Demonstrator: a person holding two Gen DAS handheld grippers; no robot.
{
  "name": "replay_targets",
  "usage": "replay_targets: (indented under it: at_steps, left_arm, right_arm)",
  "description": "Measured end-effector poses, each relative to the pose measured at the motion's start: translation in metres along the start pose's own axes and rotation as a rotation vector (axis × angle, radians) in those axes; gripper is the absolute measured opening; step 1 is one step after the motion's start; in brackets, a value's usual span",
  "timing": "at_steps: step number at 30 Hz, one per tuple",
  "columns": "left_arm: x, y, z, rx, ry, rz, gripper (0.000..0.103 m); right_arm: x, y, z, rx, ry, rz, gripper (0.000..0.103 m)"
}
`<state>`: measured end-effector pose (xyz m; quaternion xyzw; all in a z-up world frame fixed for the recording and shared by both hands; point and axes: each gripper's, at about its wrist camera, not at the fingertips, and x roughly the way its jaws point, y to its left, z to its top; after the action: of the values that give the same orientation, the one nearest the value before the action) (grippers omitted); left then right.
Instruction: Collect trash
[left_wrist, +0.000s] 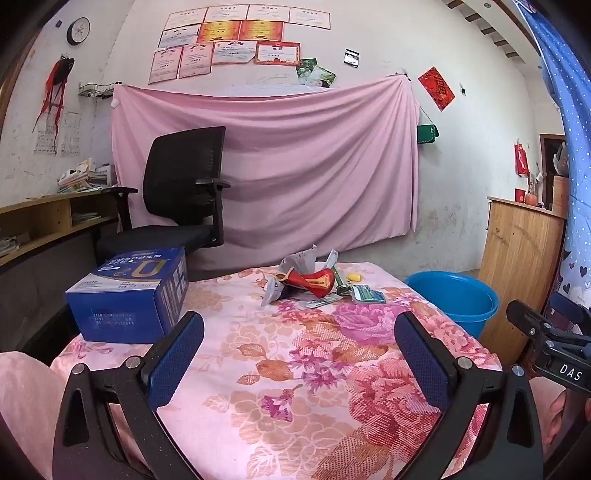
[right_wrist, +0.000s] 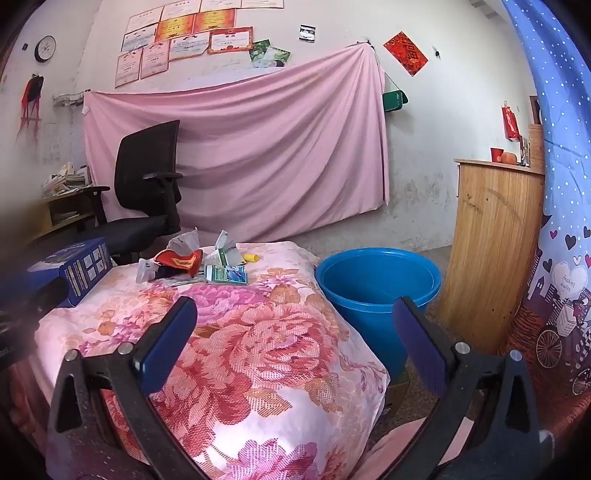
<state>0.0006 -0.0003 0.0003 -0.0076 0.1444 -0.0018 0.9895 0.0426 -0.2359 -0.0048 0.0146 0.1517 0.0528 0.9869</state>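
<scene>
Both the left gripper (left_wrist: 299, 354) and right gripper (right_wrist: 295, 336) hang wide open and empty over the near floral cloth (left_wrist: 280, 369), so collecting looks unstarted: next, reach to the far-edge trash pile (left_wrist: 317, 282), the blue bucket (right_wrist: 376, 280) waiting just beside.

Soft, even daylight, faint shadows; sharp centres, strong fisheye bending, dark blurred vignetting at the edges.

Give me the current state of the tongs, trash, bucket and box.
left tongs: open, empty, above the table
right tongs: open, empty
trash pile: loose at the table's far end, untouched
blue bucket: upright beside the table, looks empty
blue box: closed, on the table's left side
</scene>
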Motion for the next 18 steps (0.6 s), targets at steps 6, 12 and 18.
replay_targets:
  at_steps: [6,12,18]
  left_arm:
    - [0.0006,0.0079,0.0014,-0.011,-0.001,0.001,0.101]
    - [0.0010,0.0053,-0.0019,-0.015,-0.005,0.006,0.101]
    - [0.0015,0.0048,-0.0017,-0.013,-0.003,0.008,0.101]
  right_arm:
    - [0.0002,0.0006,0.0001,-0.003,0.000,0.001,0.103]
    - [0.0001,0.0009,0.0001,-0.003,0.001,0.001,0.103]
    - [0.0002,0.0011,0.0001,-0.003,0.001,0.000,0.103]
